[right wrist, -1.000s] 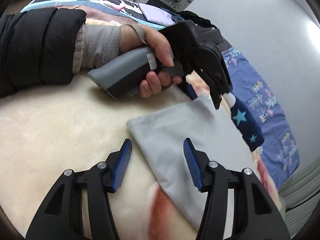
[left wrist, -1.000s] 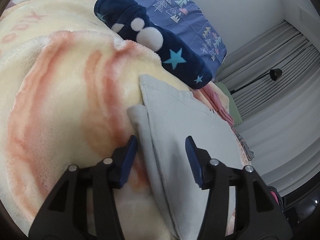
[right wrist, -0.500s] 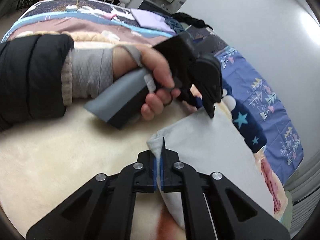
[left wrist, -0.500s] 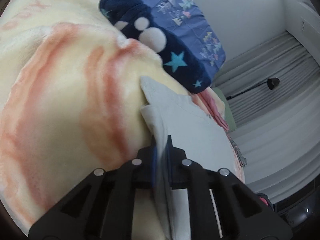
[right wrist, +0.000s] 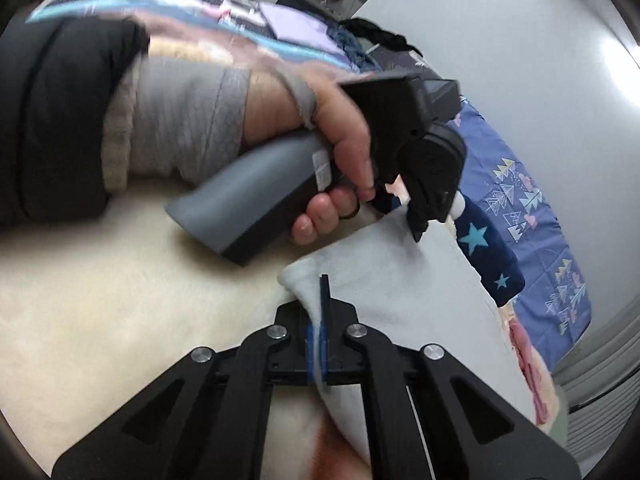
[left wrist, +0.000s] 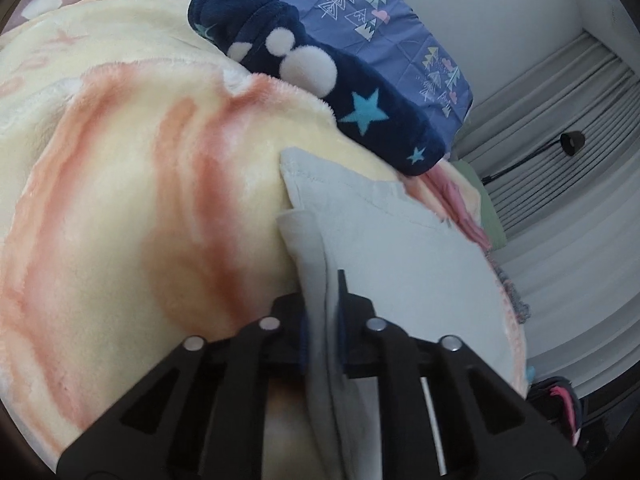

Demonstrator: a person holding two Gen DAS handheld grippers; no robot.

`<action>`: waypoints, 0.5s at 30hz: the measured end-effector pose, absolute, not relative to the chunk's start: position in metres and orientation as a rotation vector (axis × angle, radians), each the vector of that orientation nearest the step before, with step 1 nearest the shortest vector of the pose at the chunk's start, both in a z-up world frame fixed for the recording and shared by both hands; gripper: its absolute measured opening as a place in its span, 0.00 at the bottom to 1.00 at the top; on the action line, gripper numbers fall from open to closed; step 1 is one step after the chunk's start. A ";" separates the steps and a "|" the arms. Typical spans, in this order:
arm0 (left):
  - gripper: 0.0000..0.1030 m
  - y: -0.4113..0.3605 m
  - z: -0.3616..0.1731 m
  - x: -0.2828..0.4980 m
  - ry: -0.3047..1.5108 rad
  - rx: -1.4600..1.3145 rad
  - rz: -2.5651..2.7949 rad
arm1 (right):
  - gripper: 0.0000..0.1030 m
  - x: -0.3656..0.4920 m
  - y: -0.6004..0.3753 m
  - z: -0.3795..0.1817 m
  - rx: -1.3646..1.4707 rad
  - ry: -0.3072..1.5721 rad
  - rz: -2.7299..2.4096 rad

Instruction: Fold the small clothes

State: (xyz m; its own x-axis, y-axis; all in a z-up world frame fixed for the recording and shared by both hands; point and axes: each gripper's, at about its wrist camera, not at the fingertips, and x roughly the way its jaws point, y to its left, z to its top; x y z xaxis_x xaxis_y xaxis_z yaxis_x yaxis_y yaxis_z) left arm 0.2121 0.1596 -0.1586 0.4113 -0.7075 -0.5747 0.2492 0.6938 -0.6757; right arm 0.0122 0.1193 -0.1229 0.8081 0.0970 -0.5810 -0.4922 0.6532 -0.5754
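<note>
Both my left gripper (left wrist: pixel 323 334) and right gripper (right wrist: pixel 319 346) are clamping the pale grey fleece cloth (left wrist: pixel 404 264) beside the navy star-patterned plush roll (left wrist: pixel 360 108), so I am lifting evenly, keeping its edge taut.

my left gripper (left wrist: pixel 324 320) hides the near edge of the grey cloth (left wrist: pixel 400 264); layer count unclear, possibly two. in the right view, sleeve (right wrist: pixel 60 120) and far bedding (right wrist: pixel 192 12) are smeared; sleeve cut off at frame edge.
</note>
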 end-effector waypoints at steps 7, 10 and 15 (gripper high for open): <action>0.09 0.135 -0.116 0.212 0.947 -0.472 -0.645 | 0.02 0.007 0.074 -0.070 -0.520 0.499 0.359; 0.09 0.114 -0.099 0.211 0.955 -0.413 -0.640 | 0.02 0.006 0.049 -0.054 -0.404 0.505 0.361; 0.09 0.075 -0.073 0.205 0.950 -0.323 -0.624 | 0.02 0.001 0.009 -0.037 -0.250 0.496 0.350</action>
State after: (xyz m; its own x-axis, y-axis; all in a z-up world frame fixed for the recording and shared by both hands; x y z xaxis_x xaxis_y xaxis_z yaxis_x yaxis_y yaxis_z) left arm 0.2045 0.0751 -0.0729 0.4259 -0.6253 -0.6539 0.3527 0.7803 -0.5164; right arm 0.0007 0.0092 -0.0374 0.8225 0.2651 -0.5032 -0.3849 0.9108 -0.1493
